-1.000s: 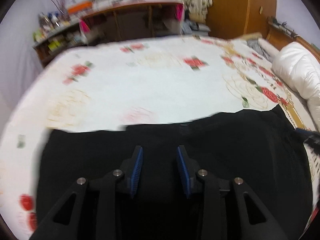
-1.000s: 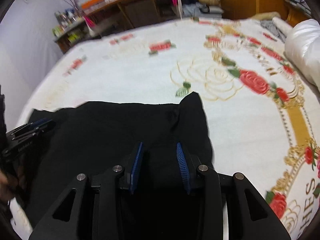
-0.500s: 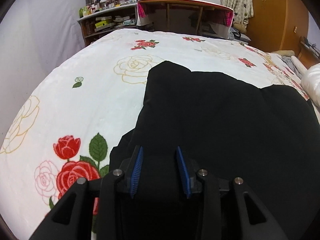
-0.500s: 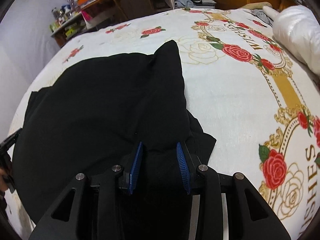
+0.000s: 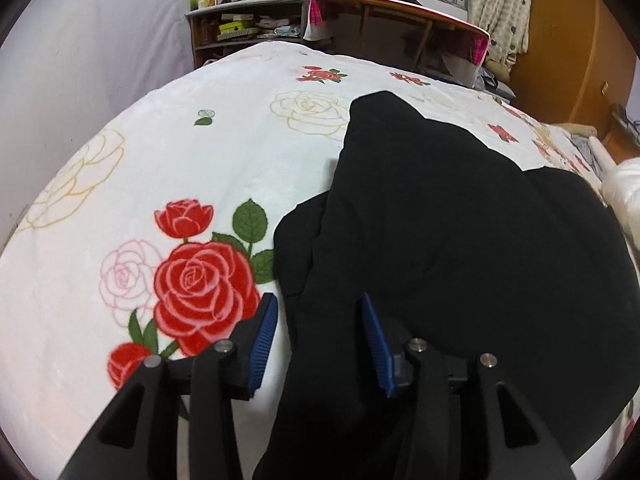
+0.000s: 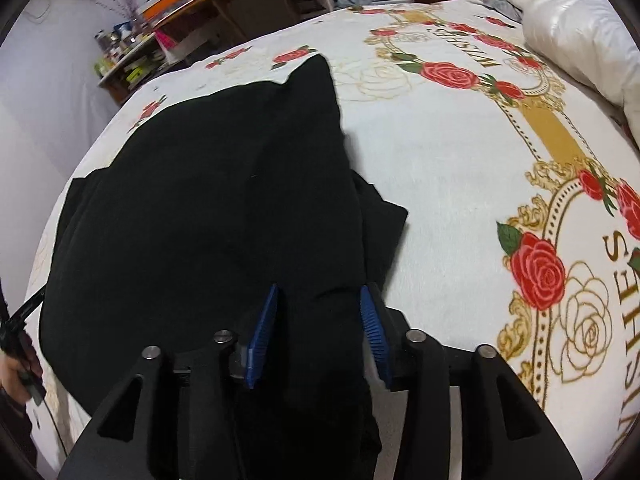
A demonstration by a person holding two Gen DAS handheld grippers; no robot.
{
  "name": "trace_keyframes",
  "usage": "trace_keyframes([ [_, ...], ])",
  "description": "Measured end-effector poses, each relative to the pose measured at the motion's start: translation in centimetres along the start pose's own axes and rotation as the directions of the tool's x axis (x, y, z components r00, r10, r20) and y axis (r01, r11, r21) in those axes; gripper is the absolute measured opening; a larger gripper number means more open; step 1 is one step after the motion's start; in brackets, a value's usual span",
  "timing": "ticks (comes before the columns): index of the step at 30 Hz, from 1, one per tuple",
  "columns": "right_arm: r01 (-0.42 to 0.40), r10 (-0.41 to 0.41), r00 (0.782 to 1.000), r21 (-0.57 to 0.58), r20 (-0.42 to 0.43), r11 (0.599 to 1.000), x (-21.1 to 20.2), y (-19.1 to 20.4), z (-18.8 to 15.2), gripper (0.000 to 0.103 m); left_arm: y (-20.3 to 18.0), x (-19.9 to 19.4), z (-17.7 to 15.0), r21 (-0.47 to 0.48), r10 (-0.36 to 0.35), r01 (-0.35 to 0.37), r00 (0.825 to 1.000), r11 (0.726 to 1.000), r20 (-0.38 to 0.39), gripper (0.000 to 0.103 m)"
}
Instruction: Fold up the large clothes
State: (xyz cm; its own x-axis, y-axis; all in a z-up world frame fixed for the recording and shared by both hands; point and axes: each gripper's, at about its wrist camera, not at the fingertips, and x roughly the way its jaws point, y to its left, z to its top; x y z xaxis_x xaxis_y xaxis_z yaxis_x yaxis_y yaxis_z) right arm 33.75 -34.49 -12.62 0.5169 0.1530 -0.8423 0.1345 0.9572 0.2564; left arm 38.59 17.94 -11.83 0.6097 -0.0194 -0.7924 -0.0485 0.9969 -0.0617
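Observation:
A large black garment (image 5: 440,220) lies doubled over on the rose-print bed blanket (image 5: 160,160). My left gripper (image 5: 320,340) hangs low over the garment's near left edge. Its jaws are opening: the left blue pad is off the cloth over white blanket, and the cloth edge lies loose between the pads. In the right wrist view the same garment (image 6: 220,200) fills the left half. My right gripper (image 6: 318,334) is at its near right corner, jaws opening, with slack black cloth between the pads. The left gripper's tip (image 6: 16,320) and a hand (image 6: 12,376) show at that view's left edge.
A white pillow or duvet (image 6: 580,40) lies at the bed's far right. A wooden desk (image 5: 400,24) and a cluttered shelf (image 5: 240,28) stand beyond the far edge. Bare blanket (image 6: 460,200) lies to the right of the garment.
Both grippers came down toward the bed with the garment's edge, and the cloth now lies doubled. The left view swung round to the garment's left side. Both pairs of jaws stand wider.

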Motion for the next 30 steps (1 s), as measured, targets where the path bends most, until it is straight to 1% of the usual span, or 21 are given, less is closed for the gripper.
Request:
trace_keyframes([
  [5,0.019,-0.019,1.000,-0.017,-0.014,1.000,-0.1,0.2,0.3,0.047,-0.6,-0.2,0.1,0.020,0.038,-0.038,0.999,0.999,-0.007,0.047],
  [7,0.030,-0.030,0.999,-0.015,-0.017,0.999,-0.3,0.2,0.4,0.049,-0.7,-0.7,0.1,0.021,0.053,-0.053,0.999,0.998,-0.011,0.047],
  [10,0.054,-0.054,0.999,-0.016,0.002,0.998,-1.5,0.6,0.6,0.049,-1.2,-1.9,0.1,0.042,0.077,-0.077,0.997,0.996,-0.006,0.047],
  [13,0.027,-0.026,0.999,-0.027,0.023,0.999,-2.8,1.3,0.6,0.049,-1.6,-2.9,0.1,0.059,0.073,-0.073,0.997,0.996,0.000,0.046],
  [15,0.013,-0.011,0.999,-0.038,0.034,0.999,-3.3,1.6,0.6,0.050,-1.5,-3.3,0.2,0.051,0.058,-0.059,0.998,0.997,0.003,0.046],
  [17,-0.019,0.021,0.999,-0.038,0.036,0.999,-3.5,1.7,0.5,0.057,-1.2,-3.5,0.2,0.038,0.037,-0.038,0.999,0.999,0.004,0.047],
  [18,-0.035,0.036,0.999,-0.035,0.035,0.999,-3.4,1.7,0.5,0.064,-1.1,-3.6,0.2,0.033,0.027,-0.028,1.000,0.999,0.008,0.047],
  [19,-0.052,0.053,0.998,-0.029,0.035,0.998,-3.3,1.5,0.5,0.066,-0.7,-3.5,0.2,0.027,0.023,-0.023,1.000,0.999,0.012,0.050],
  [20,-0.060,0.060,0.998,-0.025,0.034,0.998,-3.1,1.4,0.5,0.066,-0.3,-3.2,0.1,0.019,0.024,-0.024,1.000,1.000,0.007,0.055],
  [21,-0.059,0.059,0.998,-0.023,0.028,0.998,-2.7,1.2,0.5,0.066,0.1,-2.7,0.0,0.007,0.023,-0.023,1.000,1.000,-0.009,0.056],
  [23,-0.056,0.056,0.998,-0.005,-0.017,0.998,-1.2,0.4,0.3,0.071,1.6,-1.4,-0.4,-0.052,-0.023,0.020,0.999,0.998,-0.044,0.066],
  [24,-0.057,0.057,0.998,0.007,-0.027,0.998,-0.7,0.0,0.3,0.078,2.4,-1.0,-0.4,-0.090,-0.050,0.046,0.997,0.995,-0.050,0.069],
  [25,-0.062,0.063,0.998,0.030,-0.031,0.998,-0.3,-0.6,0.2,0.079,3.2,-0.8,-0.4,-0.120,-0.073,0.066,0.996,0.991,-0.051,0.071],
  [28,-0.084,0.086,0.996,0.053,-0.018,0.995,-0.2,-1.6,0.5,0.079,4.3,-0.3,0.1,-0.158,-0.140,0.130,0.988,0.979,-0.058,0.071],
  [30,-0.110,0.111,0.994,0.064,-0.017,0.992,-0.1,-2.0,0.8,0.079,4.7,0.0,0.6,-0.181,-0.187,0.173,0.980,0.968,-0.063,0.071],
])
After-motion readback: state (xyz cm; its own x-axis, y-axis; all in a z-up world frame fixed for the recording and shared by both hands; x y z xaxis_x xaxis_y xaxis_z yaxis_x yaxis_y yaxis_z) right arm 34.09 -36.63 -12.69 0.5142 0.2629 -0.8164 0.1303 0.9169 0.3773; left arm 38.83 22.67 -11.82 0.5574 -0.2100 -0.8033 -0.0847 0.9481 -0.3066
